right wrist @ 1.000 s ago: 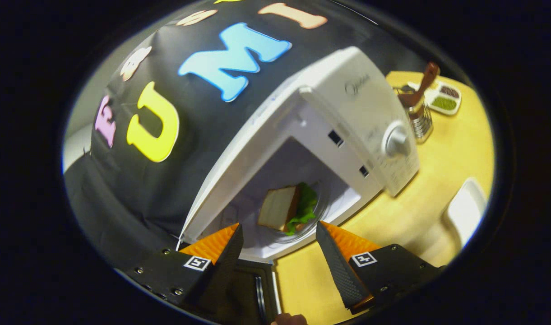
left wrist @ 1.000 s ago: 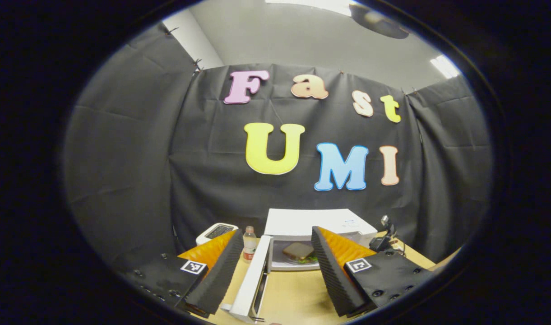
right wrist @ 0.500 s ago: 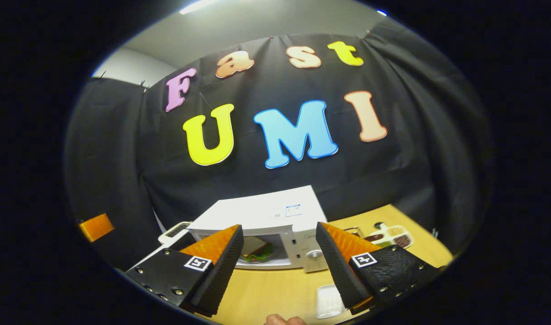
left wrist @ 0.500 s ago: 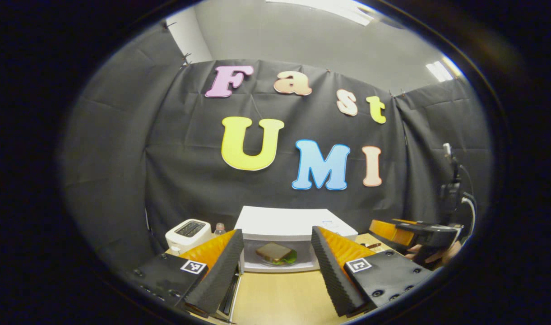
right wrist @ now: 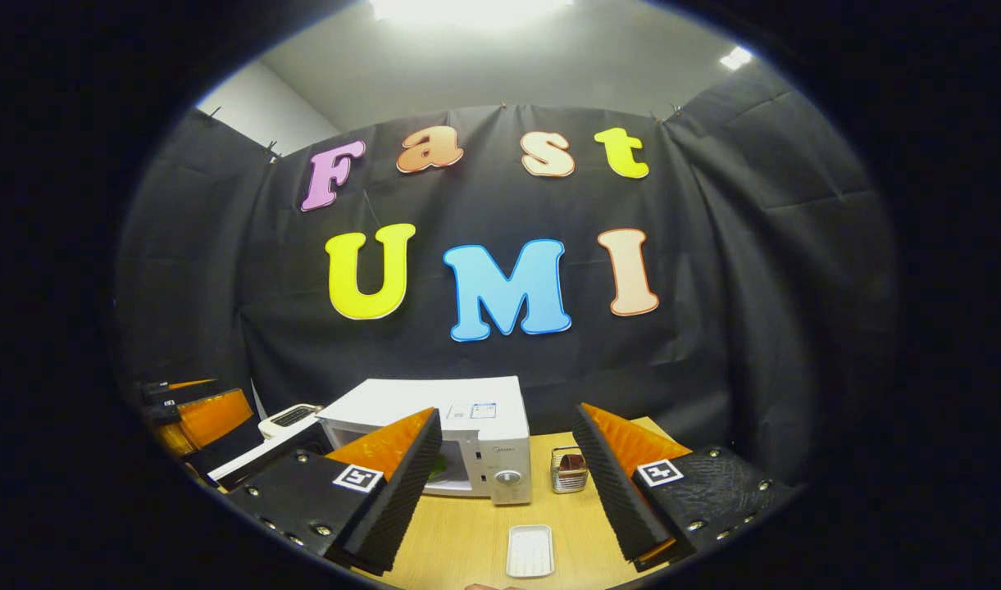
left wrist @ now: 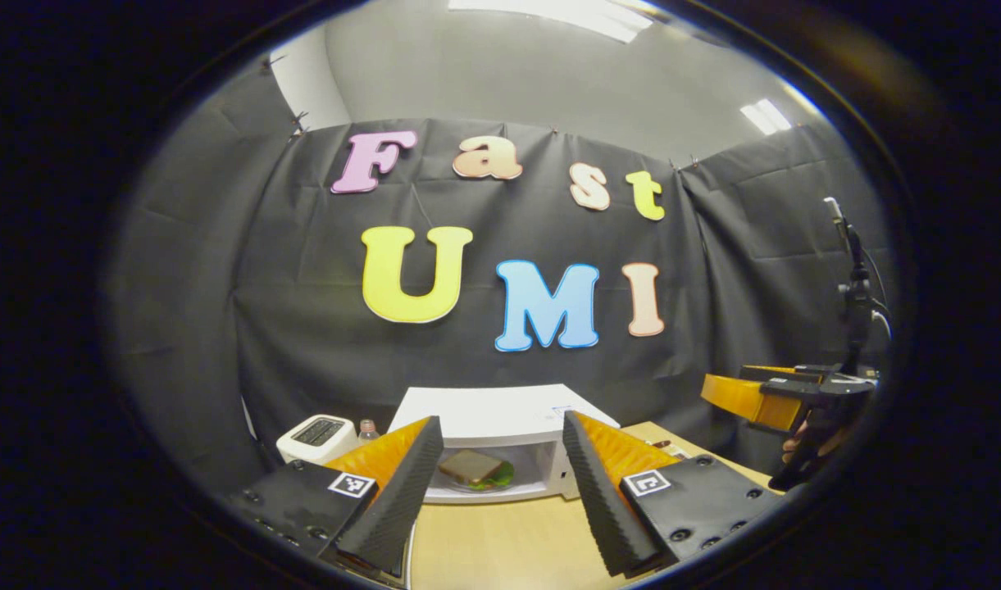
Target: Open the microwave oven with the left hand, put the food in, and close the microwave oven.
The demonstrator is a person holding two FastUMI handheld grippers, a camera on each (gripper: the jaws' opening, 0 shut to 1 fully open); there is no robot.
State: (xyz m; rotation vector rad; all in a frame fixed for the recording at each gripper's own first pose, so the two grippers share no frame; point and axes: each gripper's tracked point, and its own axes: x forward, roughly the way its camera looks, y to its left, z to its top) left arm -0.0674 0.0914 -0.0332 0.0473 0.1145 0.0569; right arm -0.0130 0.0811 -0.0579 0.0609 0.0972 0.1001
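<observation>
- Compared with half a second ago, both cameras are sitting farther back from the white box-shaped microwave oven, which is looking smaller in both views. In the right gripper view the oven has slid left of centre, and its round silver dial is now showing between the fingers.
- Since that earlier frame the other gripper, at the far right of the left gripper view, is riding higher above the light wooden table.
- At the left of the left gripper view, a white two-slot toaster is standing by the black cloth wall, with a small clear bottle just beside it.
- The left gripper is hanging spread wide over the table, holding and touching nothing.
- Between its fingers the microwave oven is standing open, and the sandwich of brown bread and green lettuce is lying inside the cavity on the glass plate.
- In the right gripper view, the white-framed oven door is swinging out to the left.
- The right gripper is also spread wide and empty, well back from the oven.
- A small wire-mesh basket is standing just right of the oven, and a white rectangular tray is lying on the table in front.
- A small logo and a sticker are showing on the oven, too small to read.
</observation>
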